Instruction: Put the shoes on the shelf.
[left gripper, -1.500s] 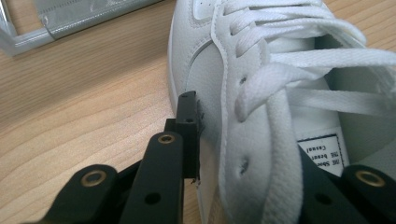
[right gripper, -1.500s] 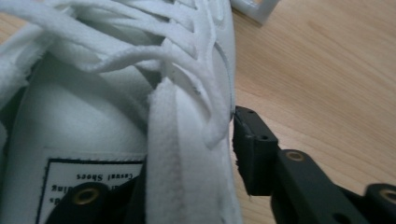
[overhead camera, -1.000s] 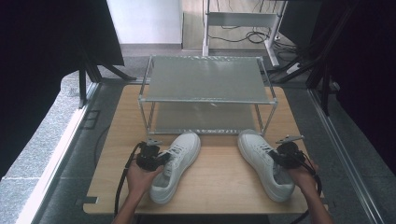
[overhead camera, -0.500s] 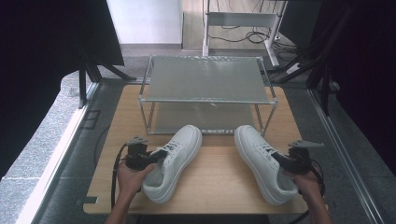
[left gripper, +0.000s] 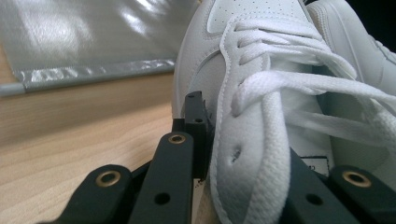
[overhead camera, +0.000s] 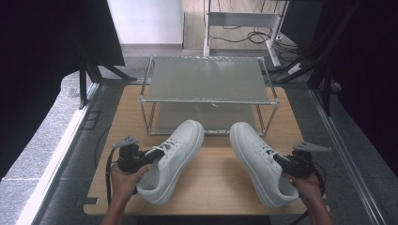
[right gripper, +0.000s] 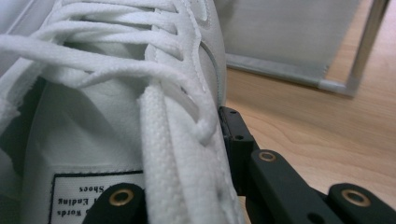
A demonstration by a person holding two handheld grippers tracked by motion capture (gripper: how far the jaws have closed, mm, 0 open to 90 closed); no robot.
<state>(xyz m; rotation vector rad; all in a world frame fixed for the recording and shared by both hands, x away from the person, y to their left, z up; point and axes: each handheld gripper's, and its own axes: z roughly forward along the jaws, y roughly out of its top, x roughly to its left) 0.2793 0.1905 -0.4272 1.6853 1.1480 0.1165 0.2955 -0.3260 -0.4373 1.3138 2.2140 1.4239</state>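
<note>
Two white lace-up sneakers are held over the wooden table (overhead camera: 213, 185), toes pointing at the rack. My left gripper (overhead camera: 141, 158) is shut on the outer side wall of the left sneaker (overhead camera: 176, 157). In the left gripper view, one jaw of the left gripper (left gripper: 224, 154) lies outside the left sneaker (left gripper: 261, 60) and the other inside the opening. My right gripper (overhead camera: 287, 165) is shut on the side wall of the right sneaker (overhead camera: 258, 161). In the right gripper view the right gripper (right gripper: 187, 154) pinches the collar of the right sneaker (right gripper: 107, 93).
A two-tier metal rack (overhead camera: 206, 79) with frosted grey shelves stands at the back of the table, its lower shelf (overhead camera: 206, 117) just beyond the toes. Dark curtains hang on both sides. Cables and a white stand leg lie on the floor behind.
Both sneakers have risen off the table with the grippers. The hands have drawn slightly outward and toward the near edge, and the toes now reach closer to the rack.
</note>
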